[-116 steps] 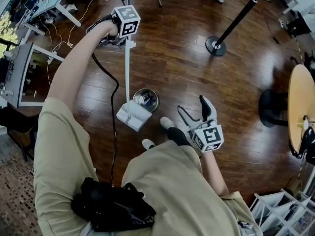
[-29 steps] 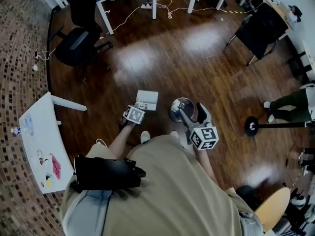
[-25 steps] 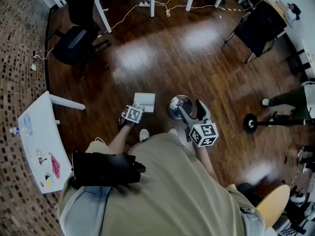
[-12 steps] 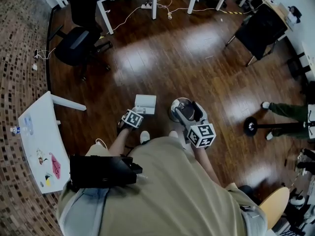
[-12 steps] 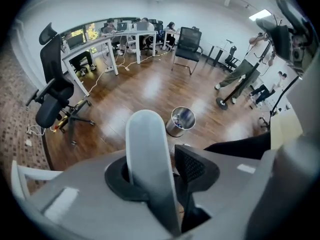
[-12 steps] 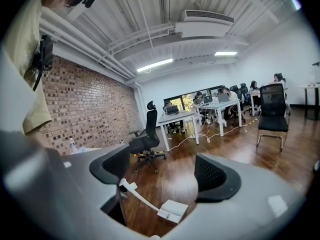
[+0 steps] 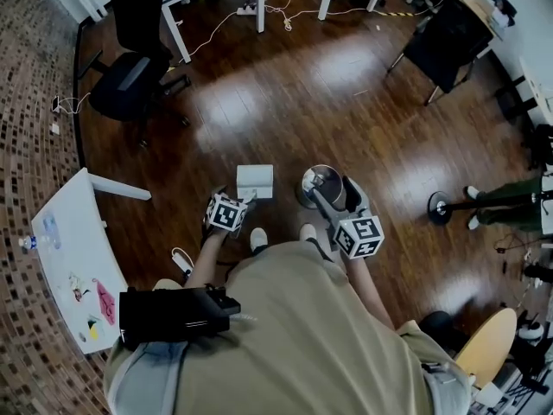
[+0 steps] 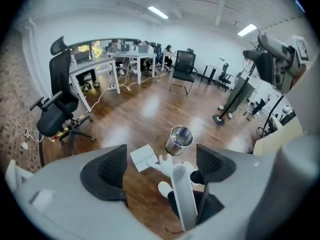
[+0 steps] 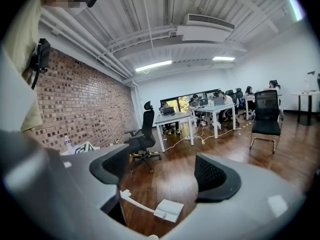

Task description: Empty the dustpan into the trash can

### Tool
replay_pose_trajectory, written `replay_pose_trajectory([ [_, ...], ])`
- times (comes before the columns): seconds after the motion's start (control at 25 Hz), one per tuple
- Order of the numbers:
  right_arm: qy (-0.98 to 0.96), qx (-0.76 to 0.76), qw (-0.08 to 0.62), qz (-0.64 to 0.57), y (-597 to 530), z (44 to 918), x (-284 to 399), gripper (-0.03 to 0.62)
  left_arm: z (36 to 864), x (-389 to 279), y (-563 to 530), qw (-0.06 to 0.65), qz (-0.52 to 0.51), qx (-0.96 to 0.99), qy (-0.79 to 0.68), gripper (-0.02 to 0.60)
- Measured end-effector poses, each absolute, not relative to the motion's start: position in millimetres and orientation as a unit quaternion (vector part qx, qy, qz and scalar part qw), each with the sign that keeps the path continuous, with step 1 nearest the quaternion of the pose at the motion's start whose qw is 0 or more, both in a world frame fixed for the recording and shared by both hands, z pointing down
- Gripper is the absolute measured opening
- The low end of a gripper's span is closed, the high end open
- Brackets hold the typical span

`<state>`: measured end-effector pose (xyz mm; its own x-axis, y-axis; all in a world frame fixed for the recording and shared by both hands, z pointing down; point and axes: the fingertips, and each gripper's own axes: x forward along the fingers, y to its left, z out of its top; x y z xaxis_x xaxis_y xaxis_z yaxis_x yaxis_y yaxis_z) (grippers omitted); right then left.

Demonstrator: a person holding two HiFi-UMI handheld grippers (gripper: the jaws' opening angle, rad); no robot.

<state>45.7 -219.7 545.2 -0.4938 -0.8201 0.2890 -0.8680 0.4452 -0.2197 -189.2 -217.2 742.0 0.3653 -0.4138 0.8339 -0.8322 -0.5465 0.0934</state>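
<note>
Left tongs (image 8: 159, 159) hang released over the wooden floor (image 7: 346, 102), jaws spread wide after just opening. The white handle (image 8: 184, 199) of the dustpan (image 7: 255, 181) runs up between them, closer to the right-hand pad, and neither pad is clamped on it. Right tongs (image 9: 161, 161) are likewise released, with nothing between the jaws, pointing across the room at a shallow downward angle; in the head view they hover at the near rim of the trash can (image 7: 321, 184).

The dustpan's white pan rests flat on the floor just left of the trash can, apart from it, its handle slanting back toward the person. The trash can, a round metal bin, stands upright and holds some scraps. The person's white shoes (image 7: 258, 239) stand just near of both, one below the pan and one below the bin.

Farther out, a black office chair (image 7: 130, 67) sits at the far left beside a brick-patterned strip. A white worktop (image 7: 65, 249) with small items on it lies at the near left, and a black post on a round base (image 7: 442, 206) stands to the right.
</note>
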Motion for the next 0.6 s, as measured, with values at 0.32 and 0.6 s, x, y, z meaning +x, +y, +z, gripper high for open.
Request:
replay_pose_trajectory([
  [0.32, -0.834, 0.523, 0.064, 0.162, -174, 540, 53, 0.394, 625, -202, -228, 0.175, 0.278, 0.83, -0.451, 0.463],
  [0.6, -0.85, 0.516, 0.021, 0.106, -115, 515, 88, 0.396, 542, -163, -182, 0.133, 0.175, 0.831, -0.511, 0.535],
])
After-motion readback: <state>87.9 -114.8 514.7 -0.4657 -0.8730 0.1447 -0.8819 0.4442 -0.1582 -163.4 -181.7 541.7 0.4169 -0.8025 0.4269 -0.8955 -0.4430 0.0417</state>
